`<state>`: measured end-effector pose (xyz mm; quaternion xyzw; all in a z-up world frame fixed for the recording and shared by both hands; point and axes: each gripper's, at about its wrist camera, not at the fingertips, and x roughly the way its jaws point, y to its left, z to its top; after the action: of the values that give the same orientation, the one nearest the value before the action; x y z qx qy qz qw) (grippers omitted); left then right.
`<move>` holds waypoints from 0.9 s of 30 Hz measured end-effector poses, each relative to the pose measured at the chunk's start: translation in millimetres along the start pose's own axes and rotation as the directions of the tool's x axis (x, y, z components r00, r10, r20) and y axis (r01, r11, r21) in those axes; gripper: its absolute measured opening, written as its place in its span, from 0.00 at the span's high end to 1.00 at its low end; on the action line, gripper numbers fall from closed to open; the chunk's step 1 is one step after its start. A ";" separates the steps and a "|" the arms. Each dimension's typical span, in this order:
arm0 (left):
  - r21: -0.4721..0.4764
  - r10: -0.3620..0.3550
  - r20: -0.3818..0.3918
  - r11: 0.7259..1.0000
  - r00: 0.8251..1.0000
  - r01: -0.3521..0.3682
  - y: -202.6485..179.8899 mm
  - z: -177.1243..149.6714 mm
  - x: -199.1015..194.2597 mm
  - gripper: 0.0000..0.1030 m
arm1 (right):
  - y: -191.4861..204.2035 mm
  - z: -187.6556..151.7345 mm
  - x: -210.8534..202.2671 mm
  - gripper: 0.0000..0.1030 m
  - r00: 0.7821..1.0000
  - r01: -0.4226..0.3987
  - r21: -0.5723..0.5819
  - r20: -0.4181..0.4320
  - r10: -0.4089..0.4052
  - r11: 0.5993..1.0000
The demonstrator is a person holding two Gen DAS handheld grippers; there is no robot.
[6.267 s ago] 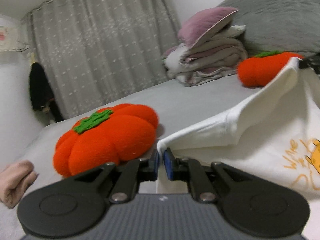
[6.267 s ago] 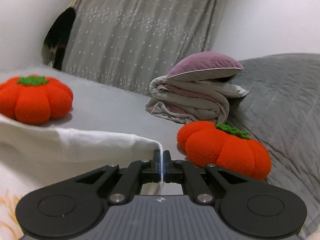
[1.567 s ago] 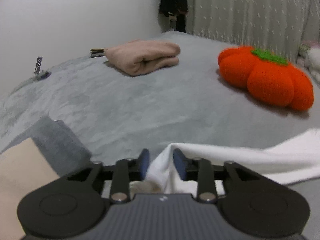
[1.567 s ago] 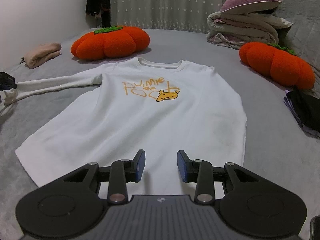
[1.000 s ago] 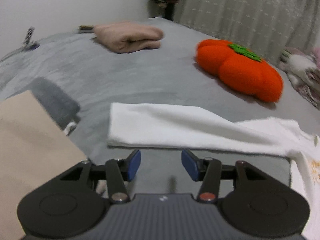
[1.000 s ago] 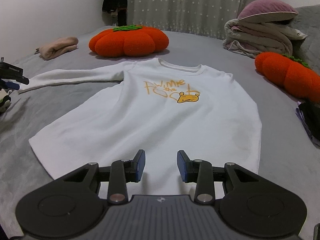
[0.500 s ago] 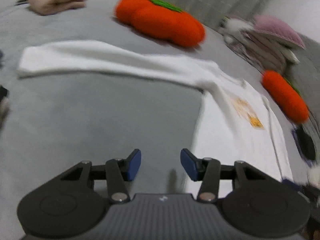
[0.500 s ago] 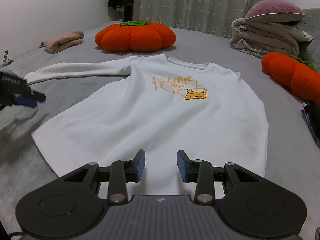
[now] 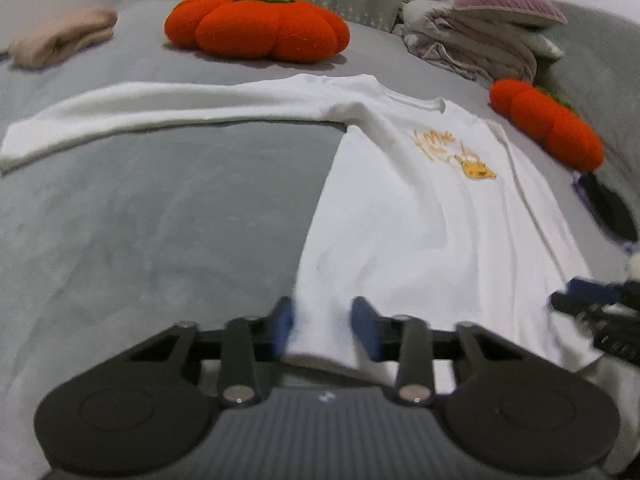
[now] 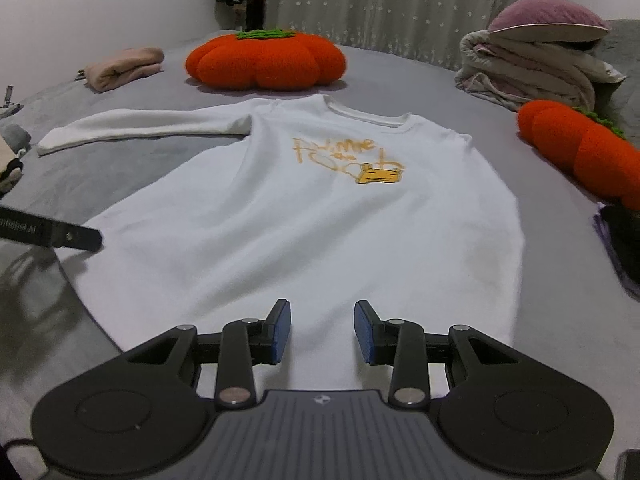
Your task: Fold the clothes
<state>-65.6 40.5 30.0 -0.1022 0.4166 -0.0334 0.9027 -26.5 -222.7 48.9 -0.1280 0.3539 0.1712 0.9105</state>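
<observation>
A white long-sleeved shirt with an orange print lies flat, front up, on the grey bed; its left sleeve is stretched out sideways. My left gripper sits at the shirt's lower left hem corner. Its jaws are closing with that corner between them, and the pads still stand apart from the cloth. In the right wrist view one of its fingers shows at the shirt's left edge. My right gripper hovers open over the hem's middle, with nothing gripped.
Two orange pumpkin cushions lie beyond the collar and at the right. A folded pink garment sits far left, stacked bedding with a purple pillow far right. Dark clothes lie at the right edge.
My left gripper has swung from the sleeve cuff across to the shirt's lower left hem corner, and its jaws have narrowed around the cloth. The right gripper has stayed put, open.
</observation>
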 end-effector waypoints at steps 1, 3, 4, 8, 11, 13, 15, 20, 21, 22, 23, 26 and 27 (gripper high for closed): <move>0.002 0.001 0.000 1.000 1.000 -0.001 0.5 -0.8 -0.6 0.86 | -4.1 -2.2 -1.5 0.66 1.000 0.007 0.003 -0.003 -0.007 1.000; -0.019 -0.009 -0.001 1.000 1.000 0.009 4.9 -0.4 -1.6 0.89 | -10.2 -6.3 -2.3 0.66 1.000 0.013 -0.001 -0.020 -0.013 1.000; -0.030 -0.015 -0.002 0.999 1.000 0.015 7.1 0.3 -2.2 0.90 | -11.2 -8.7 -1.9 0.66 0.999 0.014 -0.010 -0.030 -0.014 1.000; -0.037 -0.019 0.004 0.999 1.000 0.019 8.7 1.8 -4.9 0.90 | -13.5 -19.0 -1.4 0.69 0.998 0.025 -0.061 -0.049 -0.028 0.998; -0.036 -0.017 0.012 0.999 1.000 0.018 8.5 1.3 -10.1 0.91 | -27.4 -21.6 -5.1 0.92 0.998 0.043 -0.042 -0.047 -0.045 0.998; -0.037 -0.020 0.016 0.999 1.000 0.021 8.5 1.2 -13.1 0.91 | -40.2 -21.7 -12.9 0.93 0.997 0.067 -0.010 -0.024 -0.067 0.998; -0.040 -0.027 0.015 0.999 1.000 0.028 9.0 0.6 -15.5 0.91 | -55.4 -20.7 -23.2 0.93 0.996 0.092 0.038 0.006 -0.092 0.995; -0.051 -0.040 0.006 0.998 0.999 0.040 9.2 -0.5 -17.1 0.91 | -98.5 -20.4 -42.4 0.93 0.976 0.201 0.160 0.047 -0.211 0.967; -0.052 -0.042 0.005 0.998 0.999 0.042 9.2 -0.6 -17.4 0.91 | -111.9 -19.2 -45.0 0.93 0.968 0.232 0.200 0.049 -0.247 0.952; -0.052 -0.043 0.005 0.998 0.999 0.043 9.3 -0.6 -17.4 0.91 | -126.7 -17.7 -47.1 0.93 0.957 0.266 0.244 0.049 -0.286 0.932; -0.053 -0.044 0.004 0.998 0.999 0.044 9.3 -0.5 -17.3 0.91 | -142.7 -17.2 -48.6 0.93 0.939 0.314 0.298 0.042 -0.341 0.901; -0.052 -0.045 -0.001 0.998 0.999 0.045 10.2 -1.2 -15.0 0.91 | -188.2 -17.3 -52.4 0.93 0.861 0.455 0.458 -0.009 -0.508 0.764; -0.051 -0.045 -0.003 0.998 0.999 0.045 10.7 -1.7 -14.2 0.91 | -200.4 -19.4 -53.7 0.90 0.828 0.500 0.510 -0.044 -0.559 0.700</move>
<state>-76.5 52.8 37.2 -0.1343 0.4169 -0.0435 0.8979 5.3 -423.5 94.3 0.0265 0.2813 -0.1889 0.9405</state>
